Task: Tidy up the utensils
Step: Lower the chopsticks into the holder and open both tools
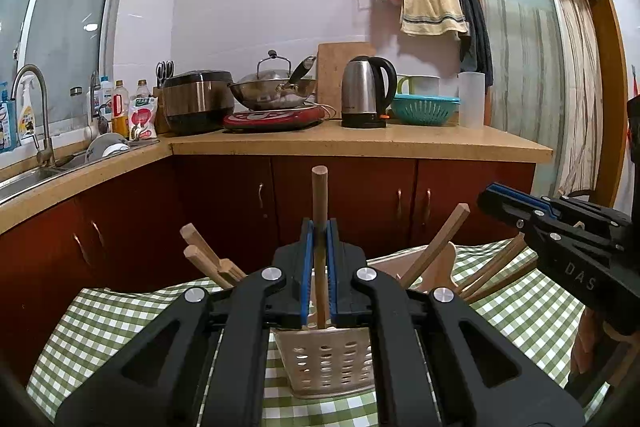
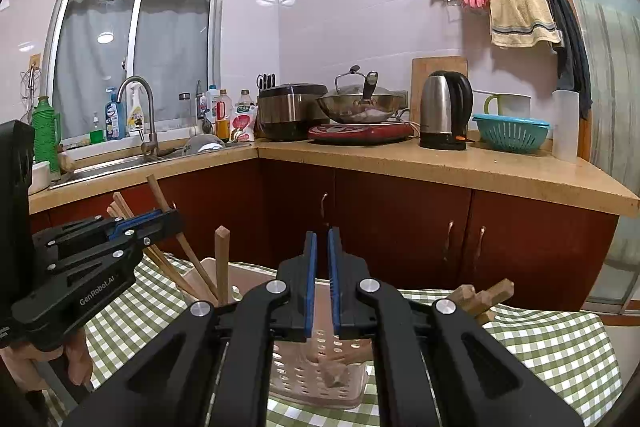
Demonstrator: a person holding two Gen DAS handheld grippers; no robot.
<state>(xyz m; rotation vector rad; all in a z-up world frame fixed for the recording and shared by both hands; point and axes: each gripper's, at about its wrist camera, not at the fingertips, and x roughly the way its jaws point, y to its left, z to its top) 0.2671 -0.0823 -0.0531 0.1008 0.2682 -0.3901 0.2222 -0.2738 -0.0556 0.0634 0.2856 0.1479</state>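
A kitchen corner with red-brown cabinets and a tan counter [image 1: 360, 143] forms the backdrop, and in front of it stands a table under a green checked cloth [image 1: 112, 323]. The left gripper [image 1: 319, 267] has its blue pads pressed together on a round wooden stick [image 1: 320, 195], which stands nearly upright with its lower end inside the perforated beige utensil basket [image 1: 332, 363] on the cloth. The right gripper [image 2: 322, 275] hovers above the same basket [image 2: 320, 383] with its jaws all but closed on nothing; only a thin gap shows between the pads. Around the basket, further wooden utensils [image 1: 434, 247] and chopsticks [image 1: 208, 259] lean outward at angles, and in the right wrist view a few wooden pieces [image 2: 480, 297] stick up to the right of the gripper. On the counter behind sit a steel kettle [image 1: 366, 93], a wok with a lid [image 1: 276, 91] on a red cooker, a rice cooker [image 1: 196, 99], and a teal colander [image 1: 424, 109]. A sink with a curved tap [image 2: 140, 107] lies to the left beneath the window.
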